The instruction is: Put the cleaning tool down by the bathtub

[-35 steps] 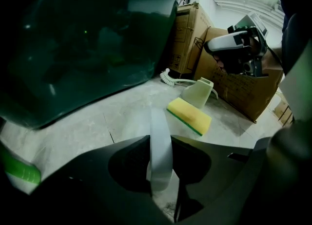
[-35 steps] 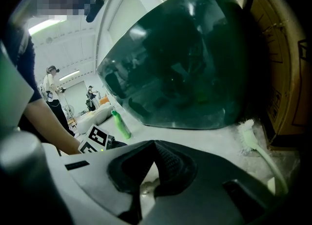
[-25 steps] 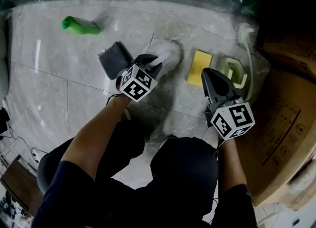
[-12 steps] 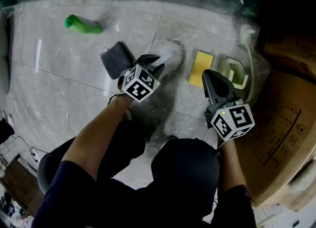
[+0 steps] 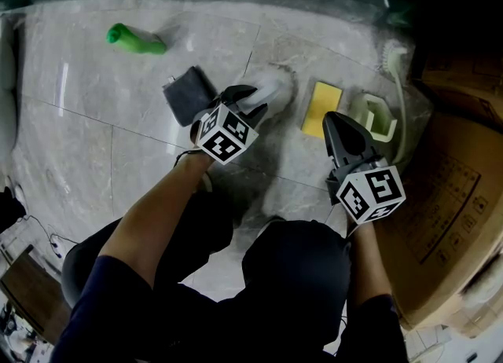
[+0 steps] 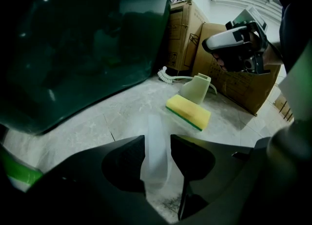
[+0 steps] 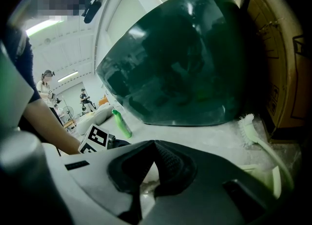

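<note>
A: How are the arms set?

B: Both forearms reach forward over the tiled floor [image 5: 94,126]. The left claw [image 5: 251,96] tips steeply down; its jaws have just been opening, and they stand spread with the white cleaning tool [image 6: 155,156] upright between them. I cannot tell whether the pads touch it. The right claw [image 5: 330,119] slants down more gently, pressed together on nothing, just beside the yellow sponge [image 5: 321,108].

A: And where is the tool?

B: On the floor near the dark green bathtub [image 6: 73,39], between a dark cloth [image 5: 186,94] and the sponge.

A: What hems it in?

B: The tub wall ahead. On the right are cardboard boxes [image 5: 456,188], a white brush [image 5: 393,63] and a pale green holder [image 5: 371,115]. On the left, bare tile runs out to a green bottle [image 5: 135,38].
</note>
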The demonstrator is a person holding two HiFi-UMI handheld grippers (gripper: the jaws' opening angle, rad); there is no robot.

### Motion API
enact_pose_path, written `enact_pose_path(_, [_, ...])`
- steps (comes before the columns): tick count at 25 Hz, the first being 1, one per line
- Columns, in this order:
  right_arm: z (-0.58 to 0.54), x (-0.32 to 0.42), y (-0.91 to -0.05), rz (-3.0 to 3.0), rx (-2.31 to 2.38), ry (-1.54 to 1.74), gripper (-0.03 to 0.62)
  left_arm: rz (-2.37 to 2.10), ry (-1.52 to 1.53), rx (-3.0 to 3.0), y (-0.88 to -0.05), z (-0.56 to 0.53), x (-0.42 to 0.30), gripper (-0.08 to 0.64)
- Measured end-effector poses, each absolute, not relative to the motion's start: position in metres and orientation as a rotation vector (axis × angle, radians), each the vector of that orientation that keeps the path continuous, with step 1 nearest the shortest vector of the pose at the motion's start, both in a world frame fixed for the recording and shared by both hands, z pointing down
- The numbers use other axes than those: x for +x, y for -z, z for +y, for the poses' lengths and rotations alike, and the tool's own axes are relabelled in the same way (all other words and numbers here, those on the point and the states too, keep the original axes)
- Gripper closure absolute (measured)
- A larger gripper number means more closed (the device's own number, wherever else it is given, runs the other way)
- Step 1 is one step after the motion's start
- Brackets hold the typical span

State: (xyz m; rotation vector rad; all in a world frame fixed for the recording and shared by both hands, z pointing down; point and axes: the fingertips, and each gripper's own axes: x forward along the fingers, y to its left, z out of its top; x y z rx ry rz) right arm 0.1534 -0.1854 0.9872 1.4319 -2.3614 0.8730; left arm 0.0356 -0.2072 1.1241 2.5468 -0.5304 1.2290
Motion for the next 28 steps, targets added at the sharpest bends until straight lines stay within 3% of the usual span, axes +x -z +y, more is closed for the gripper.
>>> enact_pose_path(13, [-0.195, 0.152, -0.958, -2.317, 1.435, -0.861, 0.588, -0.511, -1.211, 2.539, -1.083, -0.235, 0.013, 0.301])
enact_pose_path(28, [-0.193, 0.13, -0.78, -2.256, 1.392, -0.884, 0.588, -0.648, -1.18, 2.534, -0.877, -0.262, -0.048, 0.301])
